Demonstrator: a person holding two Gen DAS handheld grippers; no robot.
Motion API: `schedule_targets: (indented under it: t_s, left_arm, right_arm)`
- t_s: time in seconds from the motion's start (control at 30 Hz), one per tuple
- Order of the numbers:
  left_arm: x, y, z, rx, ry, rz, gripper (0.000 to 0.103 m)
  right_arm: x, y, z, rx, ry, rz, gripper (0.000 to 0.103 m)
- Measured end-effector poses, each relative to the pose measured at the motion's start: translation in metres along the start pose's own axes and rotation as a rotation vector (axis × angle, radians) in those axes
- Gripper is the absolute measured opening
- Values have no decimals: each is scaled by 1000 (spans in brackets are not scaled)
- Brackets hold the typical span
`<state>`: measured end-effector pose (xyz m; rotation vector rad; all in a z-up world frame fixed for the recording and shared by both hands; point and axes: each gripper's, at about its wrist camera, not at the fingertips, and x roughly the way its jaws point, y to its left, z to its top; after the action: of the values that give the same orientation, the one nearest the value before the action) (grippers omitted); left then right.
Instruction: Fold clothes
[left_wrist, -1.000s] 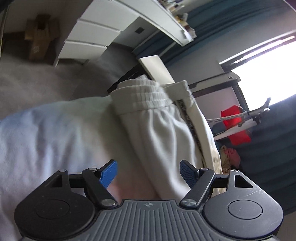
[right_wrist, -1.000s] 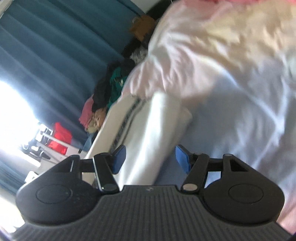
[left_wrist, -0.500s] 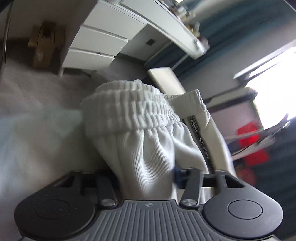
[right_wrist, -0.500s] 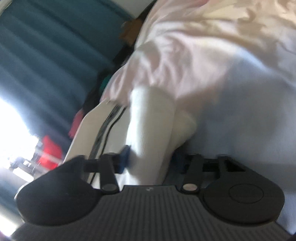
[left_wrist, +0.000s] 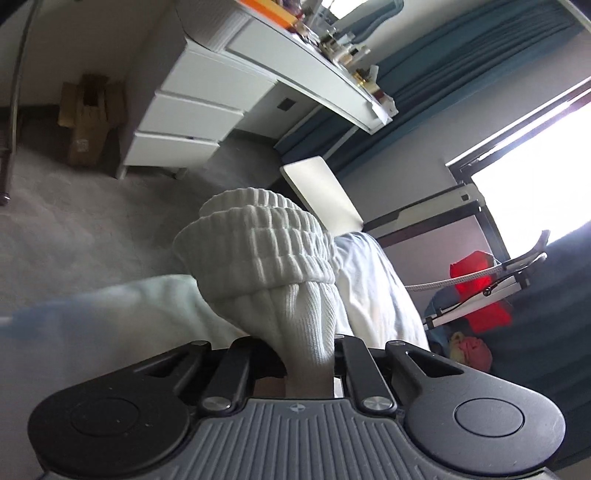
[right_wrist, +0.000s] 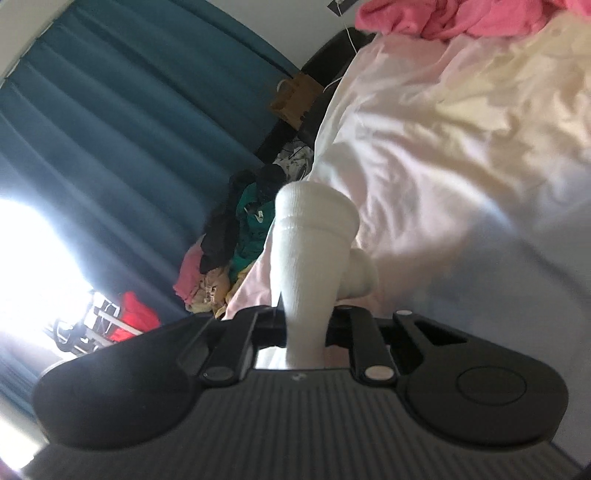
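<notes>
Both tongs – left (right) – clamping trousers

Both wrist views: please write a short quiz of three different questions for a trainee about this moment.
1. True or false: the left gripper is shut on the white ribbed garment.
2. Which part of the garment stands up before the right gripper? A. a ribbed cuff B. a zip C. a button
3. Fill in: the pile at the top of the right wrist view is ____.

Key: 1 true; 2 A; 3 pink
</notes>
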<state>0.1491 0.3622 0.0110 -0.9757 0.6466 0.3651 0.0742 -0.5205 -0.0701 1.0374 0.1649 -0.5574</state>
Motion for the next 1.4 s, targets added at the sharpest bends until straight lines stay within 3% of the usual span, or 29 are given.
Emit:
schedule_targets:
  t_s: [0.17, 0.33, 0.43, 0.53, 0.63, 0.7, 0.73, 0.8, 0.83, 0.87, 0.93, 1.0, 1.1, 1.2, 1.27, 1.4]
  left_arm:
    - [-51, 33, 3, 7, 20, -1, 10]
    - [-82, 80, -10, 19, 47, -10, 10]
    - [-83, 94, -19, 36, 44, 0, 11]
    - [-80, 112, -24, -33, 61, 10, 16]
    - [-80, 123, -26, -67, 73, 27, 28]
    - [-87, 123, -29, -25, 71, 31, 40]
    - [-92, 123, -31, -10, 68, 24, 45]
    - [-103, 122, -38, 11, 59, 16, 62]
    - [-110, 119, -43, 25, 58, 21, 63]
    - [-117, 114, -48, 49, 56, 20, 64]
    - [-131, 101, -61, 106, 41, 11, 68]
    - [-142, 83, -74, 166, 5, 7, 80]
    - [-153, 49, -95, 268, -56, 27, 82]
    - [-144, 0, -116, 397, -64, 12, 87]
    - [-132, -23, -136, 449, -59, -22, 92]
    - [-97, -53, -187, 486, 23, -90, 92]
  right_arm:
    - [-51, -45, -3, 100, 70, -39, 15]
    - [-84, -87, -10, 281, 125, 7, 15]
    - [-92, -88, -12, 280, 135, 25, 15]
    - [-90, -98, -15, 274, 149, 24, 17]
    - [-85, -117, -21, 314, 179, 22, 20]
    - [-81, -123, -21, 345, 195, 35, 24]
    - [-79, -127, -21, 360, 203, 41, 32]
    - [-75, -133, -22, 390, 218, 54, 62]
    - [-73, -134, -22, 398, 220, 57, 83]
    - [-71, -134, -23, 401, 218, 59, 86]
    - [-68, -135, -24, 406, 214, 63, 86]
    - [-64, -135, -25, 412, 211, 67, 86]
    - [-58, -135, -27, 416, 206, 69, 86]
    - [-54, -136, -28, 413, 189, 66, 86]
    - [-52, -136, -29, 416, 171, 67, 86]
    - [-52, -136, -31, 450, 133, 113, 86]
